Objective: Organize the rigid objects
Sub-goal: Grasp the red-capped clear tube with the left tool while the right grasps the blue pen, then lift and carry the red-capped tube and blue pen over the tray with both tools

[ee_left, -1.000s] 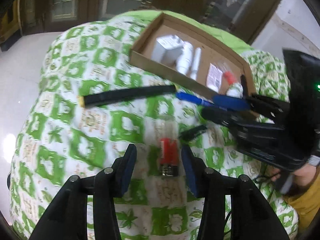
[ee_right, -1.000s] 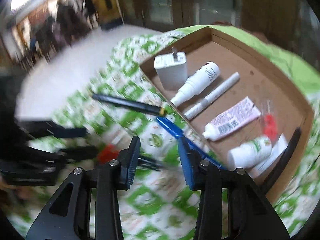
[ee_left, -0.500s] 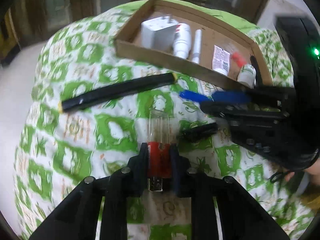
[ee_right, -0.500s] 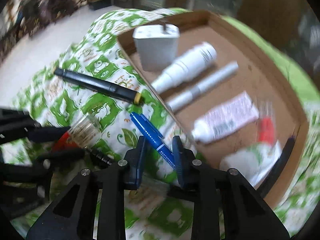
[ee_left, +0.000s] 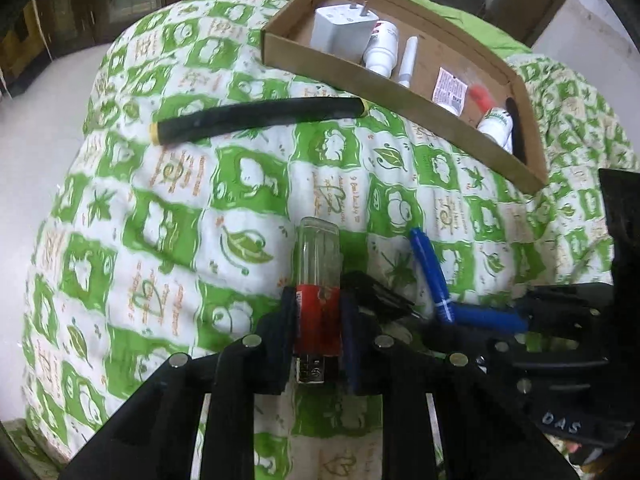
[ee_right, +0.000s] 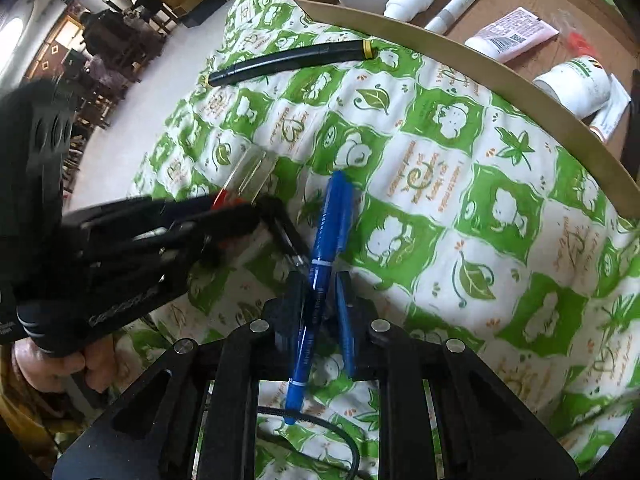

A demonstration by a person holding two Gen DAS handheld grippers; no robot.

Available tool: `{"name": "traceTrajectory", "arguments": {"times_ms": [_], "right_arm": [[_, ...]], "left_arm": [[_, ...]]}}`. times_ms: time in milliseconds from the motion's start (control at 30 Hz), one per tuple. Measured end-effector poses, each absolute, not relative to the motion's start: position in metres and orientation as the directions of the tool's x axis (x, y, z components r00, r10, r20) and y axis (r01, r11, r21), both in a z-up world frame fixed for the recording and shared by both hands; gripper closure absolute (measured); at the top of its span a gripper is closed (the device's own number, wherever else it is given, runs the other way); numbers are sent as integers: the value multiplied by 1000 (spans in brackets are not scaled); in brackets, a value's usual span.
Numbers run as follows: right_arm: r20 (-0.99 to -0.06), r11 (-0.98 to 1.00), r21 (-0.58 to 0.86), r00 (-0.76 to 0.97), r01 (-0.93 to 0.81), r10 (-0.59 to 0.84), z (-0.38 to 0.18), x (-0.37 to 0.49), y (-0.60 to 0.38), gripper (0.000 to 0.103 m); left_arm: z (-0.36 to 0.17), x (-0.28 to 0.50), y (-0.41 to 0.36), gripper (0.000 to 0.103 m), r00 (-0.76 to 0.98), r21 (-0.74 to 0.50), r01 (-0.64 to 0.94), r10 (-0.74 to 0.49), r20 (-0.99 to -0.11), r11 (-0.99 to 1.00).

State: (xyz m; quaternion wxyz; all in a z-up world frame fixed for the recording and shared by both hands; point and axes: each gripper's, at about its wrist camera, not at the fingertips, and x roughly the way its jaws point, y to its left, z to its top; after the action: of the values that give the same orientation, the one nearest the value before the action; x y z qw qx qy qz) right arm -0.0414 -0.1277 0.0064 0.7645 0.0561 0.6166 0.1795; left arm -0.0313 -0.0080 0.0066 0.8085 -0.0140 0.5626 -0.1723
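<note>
Left gripper jaws clamp the lighter and right gripper jaws, just closing, pinch the blue pen, both on the quilt just short of the tray, ready for lifting in.

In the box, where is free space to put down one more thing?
The box floor is bare along the far wall, behind the charger, bottle and white pen. Its right end is crowded.
</note>
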Motion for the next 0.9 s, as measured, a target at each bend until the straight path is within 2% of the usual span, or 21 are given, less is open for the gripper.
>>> {"name": "traceTrajectory", "arguments": {"times_ms": [133, 367, 500, 900], "right_arm": [[-921, 934, 308, 190, -182, 341, 1, -41, -125, 87], [-901, 941, 283, 284, -187, 327, 18, -45, -121, 93], [-878, 946, 293, 351, -142, 324, 31, -43, -140, 94], [-901, 949, 315, 318, 15, 294, 11, -28, -171, 93]], "left_arm": [[6, -26, -17, 82, 330, -168, 279, -258, -908, 946], [13, -27, -3, 83, 360, -230, 247, -310, -880, 941], [14, -31, 9, 83, 339, -271, 218, -333, -880, 937], [4, -30, 21, 82, 316, -307, 187, -353, -881, 933]]}}
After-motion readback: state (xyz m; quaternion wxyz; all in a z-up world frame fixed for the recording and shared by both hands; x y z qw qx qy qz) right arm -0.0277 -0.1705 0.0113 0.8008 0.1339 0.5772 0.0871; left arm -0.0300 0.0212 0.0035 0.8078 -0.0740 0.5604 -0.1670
